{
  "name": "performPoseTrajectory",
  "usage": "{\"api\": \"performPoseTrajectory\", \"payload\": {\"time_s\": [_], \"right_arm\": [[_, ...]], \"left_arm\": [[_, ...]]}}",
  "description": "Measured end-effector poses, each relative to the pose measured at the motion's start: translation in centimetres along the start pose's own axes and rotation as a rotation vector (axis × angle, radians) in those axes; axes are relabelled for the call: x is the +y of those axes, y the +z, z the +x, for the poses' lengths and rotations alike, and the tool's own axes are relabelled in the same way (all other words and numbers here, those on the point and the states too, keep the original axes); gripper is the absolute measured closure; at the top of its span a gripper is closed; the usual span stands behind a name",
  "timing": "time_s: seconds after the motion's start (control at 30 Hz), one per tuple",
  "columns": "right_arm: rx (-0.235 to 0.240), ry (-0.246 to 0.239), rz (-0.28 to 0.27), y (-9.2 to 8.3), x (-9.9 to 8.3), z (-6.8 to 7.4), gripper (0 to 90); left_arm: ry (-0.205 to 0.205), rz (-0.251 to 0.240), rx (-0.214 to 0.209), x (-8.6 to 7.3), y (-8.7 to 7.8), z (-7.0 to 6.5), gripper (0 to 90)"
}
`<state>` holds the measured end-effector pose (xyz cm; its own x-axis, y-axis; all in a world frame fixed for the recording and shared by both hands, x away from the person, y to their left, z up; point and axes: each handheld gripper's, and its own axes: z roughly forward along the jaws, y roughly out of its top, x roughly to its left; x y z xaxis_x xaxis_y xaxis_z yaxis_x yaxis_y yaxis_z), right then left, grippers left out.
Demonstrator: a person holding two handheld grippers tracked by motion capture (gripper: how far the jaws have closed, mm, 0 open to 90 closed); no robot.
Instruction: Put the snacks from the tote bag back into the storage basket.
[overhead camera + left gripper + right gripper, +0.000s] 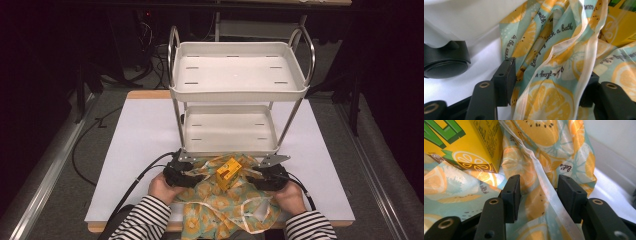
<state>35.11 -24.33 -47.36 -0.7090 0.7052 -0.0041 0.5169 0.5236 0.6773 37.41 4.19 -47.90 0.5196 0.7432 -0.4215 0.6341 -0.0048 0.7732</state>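
Both tools, left tool [546,82] and right tool [539,197], gape around slack lemon-print bag [225,205] fabric, gripping nothing; the yellow carton [228,173] sits between them.

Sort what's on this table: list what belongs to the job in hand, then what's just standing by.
In the job:
- lemon-print bag, lying between both pairs of open jaws
- yellow carton, standing on the bag
- left hand-held gripper
- right hand-held gripper

Standing by:
- white two-shelf cart, shelves bare
- its black caster
- white table
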Motion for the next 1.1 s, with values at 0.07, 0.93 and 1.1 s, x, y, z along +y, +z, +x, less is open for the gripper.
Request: {"api": "performPoseTrajectory", "payload": {"time_s": [0.07,0.93,1.1], "right_arm": [[0.001,0.000,-0.005,0.0,0.0,0.0,53.9],[0.016,0.006,-0.014,0.1,-0.2,-0.1,51.6],[0.015,0.006,-0.016,0.1,-0.2,-0.1,51.5]], "left_arm": [[-0.007,-0.005,-0.004,0.1,0.0,0.0,42.0],[0.009,-0.096,-0.068,1.9,-2.8,-2.4,30.9],[0.020,-0.093,-0.096,1.8,-3.4,-3.2,31.0]]}}
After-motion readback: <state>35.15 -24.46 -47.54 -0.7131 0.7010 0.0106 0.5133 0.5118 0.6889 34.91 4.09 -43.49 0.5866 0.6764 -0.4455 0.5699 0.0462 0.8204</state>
